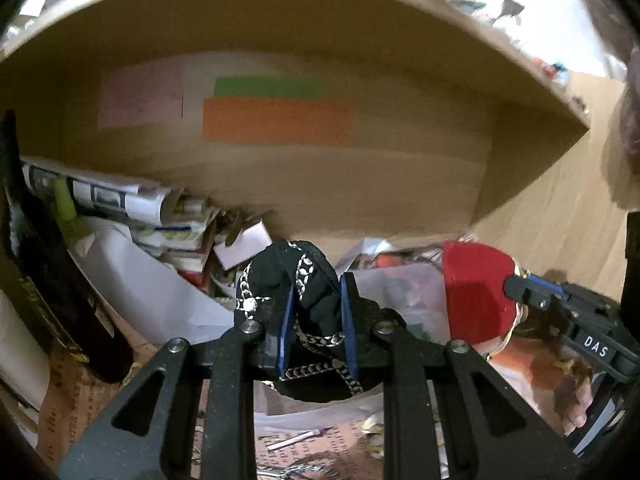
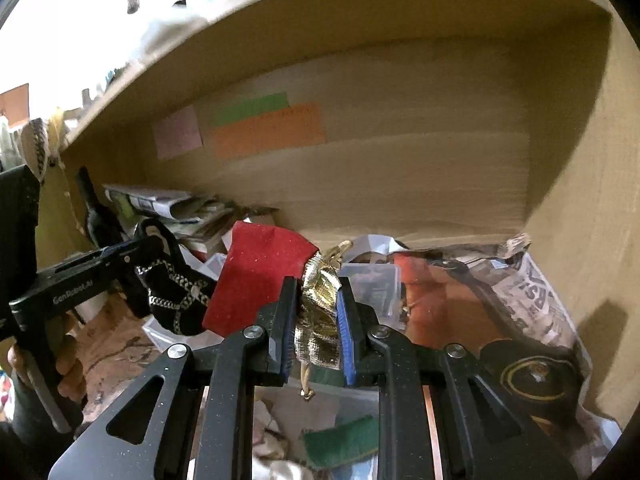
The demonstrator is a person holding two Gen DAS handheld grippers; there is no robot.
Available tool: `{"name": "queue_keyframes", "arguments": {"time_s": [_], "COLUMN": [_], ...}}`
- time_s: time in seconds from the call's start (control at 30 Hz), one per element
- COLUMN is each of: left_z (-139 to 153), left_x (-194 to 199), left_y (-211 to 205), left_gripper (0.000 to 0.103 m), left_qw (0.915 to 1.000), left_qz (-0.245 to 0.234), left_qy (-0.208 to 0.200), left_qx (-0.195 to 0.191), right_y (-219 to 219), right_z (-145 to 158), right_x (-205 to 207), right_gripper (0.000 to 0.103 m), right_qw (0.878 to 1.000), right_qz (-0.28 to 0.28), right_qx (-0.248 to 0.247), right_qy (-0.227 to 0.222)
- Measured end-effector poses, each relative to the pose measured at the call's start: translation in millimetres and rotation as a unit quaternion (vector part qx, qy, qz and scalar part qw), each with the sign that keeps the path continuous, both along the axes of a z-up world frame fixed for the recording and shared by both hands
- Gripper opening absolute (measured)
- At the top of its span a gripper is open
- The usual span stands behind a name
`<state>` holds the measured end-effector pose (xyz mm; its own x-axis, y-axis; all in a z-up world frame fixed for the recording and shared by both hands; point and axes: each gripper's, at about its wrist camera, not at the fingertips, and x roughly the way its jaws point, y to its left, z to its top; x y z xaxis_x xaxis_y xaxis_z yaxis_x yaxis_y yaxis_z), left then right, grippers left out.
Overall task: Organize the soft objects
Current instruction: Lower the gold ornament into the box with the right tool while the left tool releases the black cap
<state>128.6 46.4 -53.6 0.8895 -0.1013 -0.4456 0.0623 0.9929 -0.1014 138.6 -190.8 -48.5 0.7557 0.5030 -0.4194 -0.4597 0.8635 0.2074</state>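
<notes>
My left gripper (image 1: pixel 318 300) is shut on a black cloth pouch with silver chain trim (image 1: pixel 280 276); it also shows at the left of the right wrist view (image 2: pixel 176 292). My right gripper (image 2: pixel 316 300) is shut on the gold fabric top (image 2: pixel 320 300) of a red velvet pouch (image 2: pixel 256 276). The red pouch shows at the right of the left wrist view (image 1: pixel 476 288). Both pouches hang side by side in front of an open wooden shelf compartment (image 2: pixel 400 184), above its cluttered floor.
The compartment floor holds rolled papers and booklets (image 1: pixel 120 200), a dark bottle (image 2: pixel 96 212), a clear plastic box (image 2: pixel 372 284) and crumpled foil and newspaper (image 2: pixel 520 292). Coloured sticky notes (image 1: pixel 276 120) are on the back wall. A green cloth (image 2: pixel 344 440) lies below.
</notes>
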Motion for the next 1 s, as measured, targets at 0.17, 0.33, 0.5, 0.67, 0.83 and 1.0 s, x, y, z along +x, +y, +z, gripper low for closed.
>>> {"name": "queue_keyframes", "arguments": {"time_s": [0.17,0.33,0.5,0.67,0.83,1.0], "left_z": [-23.0,-35.0,-46.2,-55.8,-50.8,-39.3], "left_x": [20.8,32.0,40.9,45.8,40.0,27.2], "left_y": [3.4,-4.2,-15.9,-19.2,-17.0,-14.1], "left_gripper": [0.020,0.020,0.021,0.026,0.040,0.053], "left_qw": [0.9991,0.9977,0.9947,0.9925,0.9935,0.9957], "left_qz": [-0.006,-0.024,-0.043,-0.042,-0.033,-0.023], "left_qy": [0.041,0.060,0.090,0.108,0.102,0.080], "left_qx": [0.005,0.017,0.027,0.037,0.039,0.041], "right_y": [16.7,30.7,41.9,46.4,48.6,44.5], "right_z": [-13.5,-26.2,-39.2,-47.5,-49.1,-43.0], "right_x": [19.0,32.2,42.4,47.3,47.9,38.6], "right_gripper": [0.017,0.017,0.017,0.019,0.024,0.047], "right_qw": [0.999,0.997,0.995,0.991,0.990,0.992], "right_qz": [0.006,0.015,0.030,0.040,0.039,0.028], "right_qx": [-0.027,-0.055,-0.076,-0.093,-0.103,-0.097], "right_qy": [0.024,0.042,0.064,0.082,0.089,0.074]}}
